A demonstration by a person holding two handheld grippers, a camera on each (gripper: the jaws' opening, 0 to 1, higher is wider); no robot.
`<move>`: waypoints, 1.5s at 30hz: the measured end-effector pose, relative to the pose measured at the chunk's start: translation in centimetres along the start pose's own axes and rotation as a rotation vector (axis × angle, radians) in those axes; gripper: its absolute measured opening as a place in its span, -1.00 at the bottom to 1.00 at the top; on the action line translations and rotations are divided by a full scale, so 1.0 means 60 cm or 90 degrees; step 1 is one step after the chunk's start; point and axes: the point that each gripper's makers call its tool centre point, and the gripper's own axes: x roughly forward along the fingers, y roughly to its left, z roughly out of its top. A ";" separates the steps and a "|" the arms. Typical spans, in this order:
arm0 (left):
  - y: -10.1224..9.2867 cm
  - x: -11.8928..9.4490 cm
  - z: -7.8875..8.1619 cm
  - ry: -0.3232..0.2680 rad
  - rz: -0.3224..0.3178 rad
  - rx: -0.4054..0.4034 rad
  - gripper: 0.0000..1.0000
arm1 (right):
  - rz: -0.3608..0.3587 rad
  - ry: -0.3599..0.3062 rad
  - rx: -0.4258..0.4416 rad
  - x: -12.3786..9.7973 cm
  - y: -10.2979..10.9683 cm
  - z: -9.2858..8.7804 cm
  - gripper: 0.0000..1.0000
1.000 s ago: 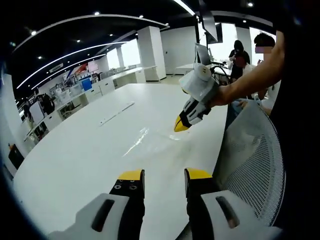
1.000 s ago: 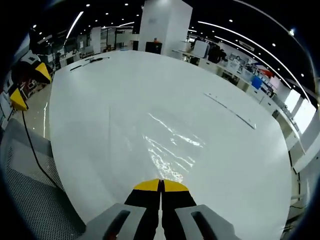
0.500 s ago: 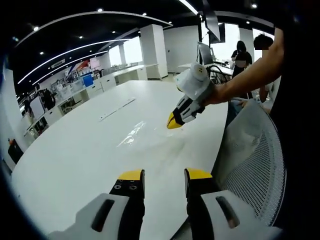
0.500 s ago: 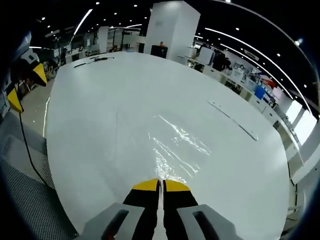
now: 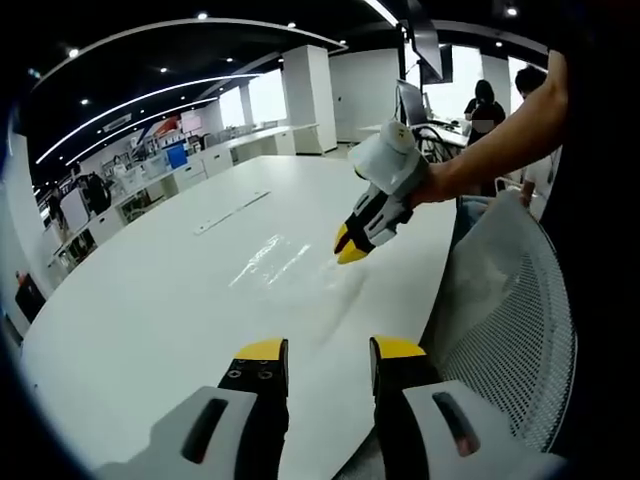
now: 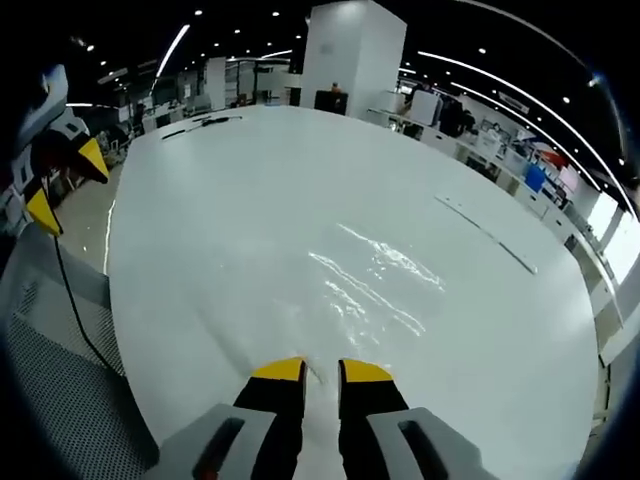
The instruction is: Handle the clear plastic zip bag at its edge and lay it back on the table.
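No legible text, label or number anywhere.

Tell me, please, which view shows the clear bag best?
The right gripper view: the clear bag lies flat just beyond its parted jaws, creases glinting. The left gripper view shows it farther off, as faint glare.

Zip bag (image 6: 375,280): clear plastic film, glossy, wrinkled, glinting. Table (image 5: 150,300): white, smooth, semi-matt top. Chair back (image 5: 505,320), at 3 o'clock in the left gripper view: pale woven mesh. Right gripper (image 5: 350,245): matt grey plastic body, yellow tips.
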 end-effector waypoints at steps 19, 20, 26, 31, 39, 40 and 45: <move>-0.002 -0.006 -0.013 0.006 0.013 -0.006 -0.36 | 0.037 -0.015 0.071 0.020 0.024 0.020 -0.76; -0.002 -0.005 -0.013 0.006 0.014 -0.005 -0.36 | 0.036 -0.016 0.070 0.018 0.023 0.019 -0.75; 0.002 -0.002 -0.011 0.003 0.018 -0.005 -0.32 | 0.032 -0.032 0.046 -0.003 0.023 0.010 -0.58; 0.005 0.003 -0.010 0.002 0.021 -0.008 -0.28 | 0.027 -0.048 0.054 -0.024 0.020 0.007 -0.39; 0.010 0.010 -0.010 0.003 0.027 -0.023 -0.18 | 0.017 -0.086 0.085 -0.063 0.011 0.009 -0.13; 0.011 0.010 -0.011 0.004 0.028 -0.026 -0.17 | 0.016 -0.088 0.084 -0.068 0.011 0.008 -0.10; 0.004 0.009 -0.019 0.000 0.033 -0.048 -0.10 | 0.008 -0.124 0.104 -0.109 0.003 0.008 0.08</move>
